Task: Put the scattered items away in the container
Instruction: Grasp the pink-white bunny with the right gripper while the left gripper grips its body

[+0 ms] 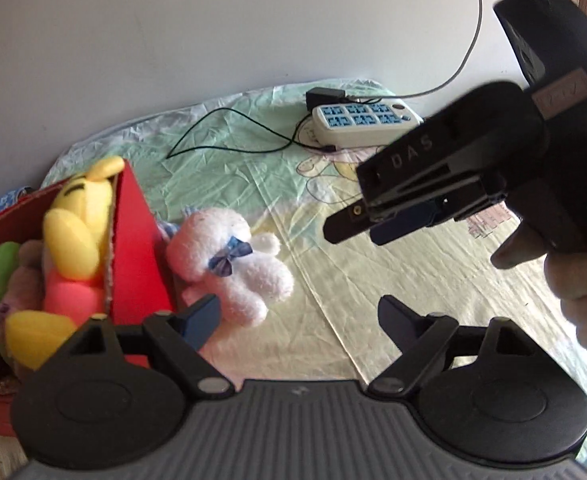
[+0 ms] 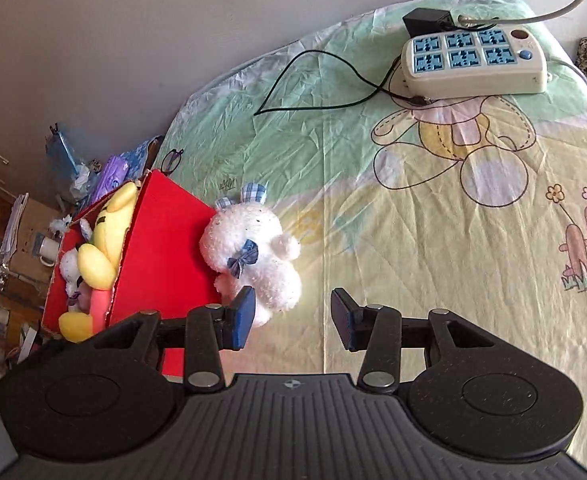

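Observation:
A white plush bunny [image 1: 229,264] with a blue bow lies on the bed sheet, leaning against the outer wall of a red box [image 1: 137,240]. The box holds a yellow and pink plush [image 1: 77,232] and other soft toys. My left gripper [image 1: 297,320] stands open above the sheet, just right of the bunny, with nothing between its fingers. My right gripper [image 1: 357,232] hangs in the air farther right, held by a hand [image 1: 581,280]. In the right wrist view the right gripper [image 2: 293,316] is open and empty, its left finger at the lower edge of the bunny [image 2: 253,256], beside the red box [image 2: 161,248].
A white power strip [image 2: 473,64] with a black adapter and a thin black cable [image 2: 313,80] lies at the far side of the cartoon-print sheet [image 2: 433,240]. Glasses [image 2: 171,160] rest behind the box. A wall runs behind the bed; cluttered shelves stand at the left.

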The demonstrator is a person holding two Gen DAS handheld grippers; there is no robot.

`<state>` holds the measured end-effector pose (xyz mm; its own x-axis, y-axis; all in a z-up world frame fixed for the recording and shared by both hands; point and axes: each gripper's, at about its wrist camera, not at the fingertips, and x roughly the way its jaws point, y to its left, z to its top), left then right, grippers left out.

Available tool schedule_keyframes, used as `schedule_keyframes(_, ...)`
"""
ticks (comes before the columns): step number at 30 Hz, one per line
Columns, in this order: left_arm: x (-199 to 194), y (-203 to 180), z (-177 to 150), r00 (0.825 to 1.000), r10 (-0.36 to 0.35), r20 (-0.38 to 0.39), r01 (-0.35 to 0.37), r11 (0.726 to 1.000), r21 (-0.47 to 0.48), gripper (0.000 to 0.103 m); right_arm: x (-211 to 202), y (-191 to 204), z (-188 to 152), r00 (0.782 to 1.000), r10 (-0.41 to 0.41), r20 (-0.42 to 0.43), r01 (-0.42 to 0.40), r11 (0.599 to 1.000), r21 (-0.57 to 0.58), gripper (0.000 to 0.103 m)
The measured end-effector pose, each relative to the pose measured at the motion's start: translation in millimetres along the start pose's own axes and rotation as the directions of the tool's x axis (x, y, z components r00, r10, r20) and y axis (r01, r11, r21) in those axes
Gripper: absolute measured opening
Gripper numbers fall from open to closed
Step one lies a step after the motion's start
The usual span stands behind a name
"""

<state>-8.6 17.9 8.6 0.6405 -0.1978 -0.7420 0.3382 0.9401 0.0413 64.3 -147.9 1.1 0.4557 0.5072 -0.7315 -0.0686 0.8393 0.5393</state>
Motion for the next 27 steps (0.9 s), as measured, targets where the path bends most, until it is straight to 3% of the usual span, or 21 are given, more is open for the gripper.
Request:
schedule_keyframes(9,48,-4,-15,0.990,0.137,-0.018,-0.138,0.989,-0.049,0.089,55,-2,33,0.989,0.088,-0.123,-0.098,0.992,-0.078,0.047)
schedule_keyframes(17,73,7,-12,0.985,0.165,-0.043,-0.170,0.971,-0.167,0.089,100,3,54,0.979,0.095,-0.182,-0.116,0.987,-0.107,0.050)
schedule_keyframes(21,86,17,-13,0.989,0.130,-0.075,-0.143,0.965,-0.221,0.087,112,2,55,0.967,0.134,-0.216,-0.155,0.984,-0.088,0.048)
schedule_keyframes(27,90,22,-15,0.992,0.088,-0.092,-0.107,0.968,-0.226,0.079,112,-4,53,0.951,0.199,-0.238,-0.215,0.976,-0.041,0.018)
